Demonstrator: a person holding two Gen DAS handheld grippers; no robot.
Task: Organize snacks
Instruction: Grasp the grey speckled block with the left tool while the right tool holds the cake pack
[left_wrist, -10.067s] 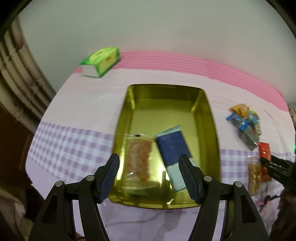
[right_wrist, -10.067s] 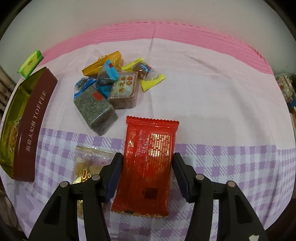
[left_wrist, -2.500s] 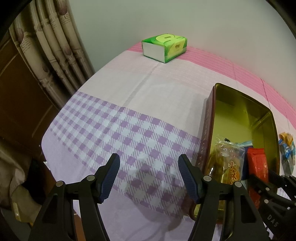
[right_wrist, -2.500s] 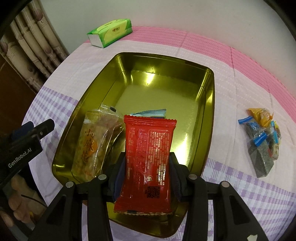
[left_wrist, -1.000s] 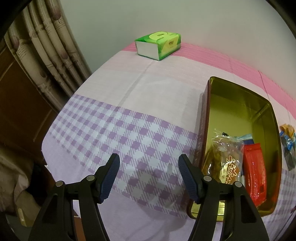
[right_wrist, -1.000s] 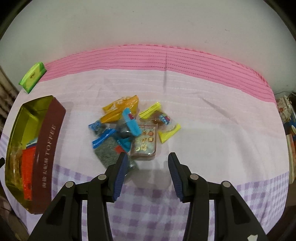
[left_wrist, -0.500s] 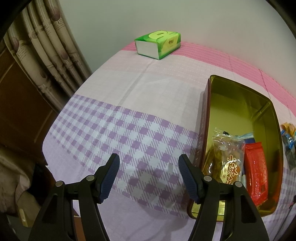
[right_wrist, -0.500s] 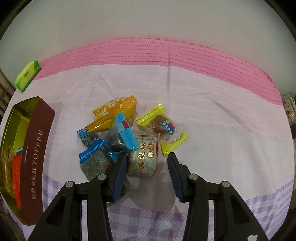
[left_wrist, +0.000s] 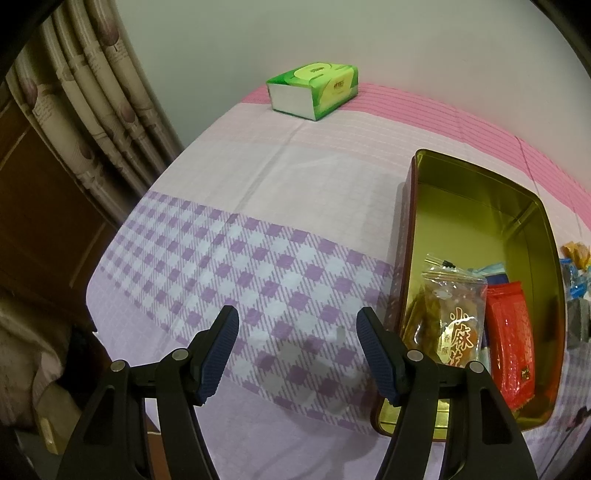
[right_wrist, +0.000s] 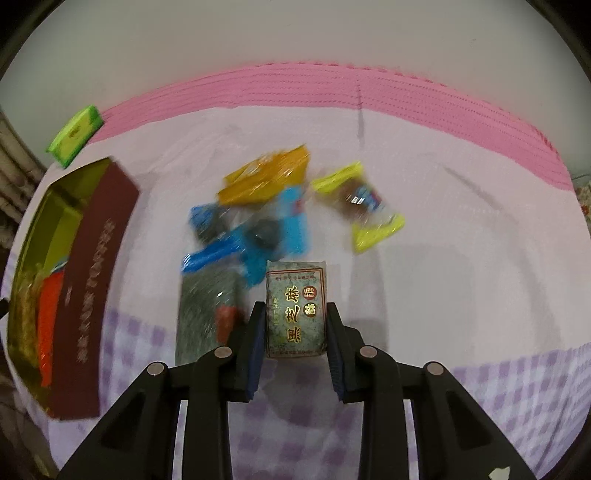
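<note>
Right gripper (right_wrist: 295, 328): jaws have just been closing and now stand narrow, both pads against the sides of a dark sesame-candy packet (right_wrist: 296, 308), which sits upright between them and is sharp while the rest of that view is blurred.

Taking the packet as reference: just beyond it and to its left lies the loose pile of snacks on the tablecloth (right_wrist: 461, 229) — blue-wrapped sweets (right_wrist: 258, 229), an orange wrapper (right_wrist: 266, 177) at the far side, a yellow-ended sweet (right_wrist: 364, 206) beyond and to the right, and a grey-green block (right_wrist: 205, 310) directly to the left. Farther left stands the toffee tin (right_wrist: 99, 273), maroon outside, gold inside. A green tissue box (right_wrist: 74, 134) lies beyond the tin, near the pink border.

Left gripper (left_wrist: 297, 350): jaws stand well apart, nothing between them, above bare checked cloth left of the tin (left_wrist: 480, 206). Inside the tin's near end: a clear packet of brown snacks (left_wrist: 450, 317), a red packet (left_wrist: 511, 339) beside it, and a blue item partly hidden behind both.
</note>
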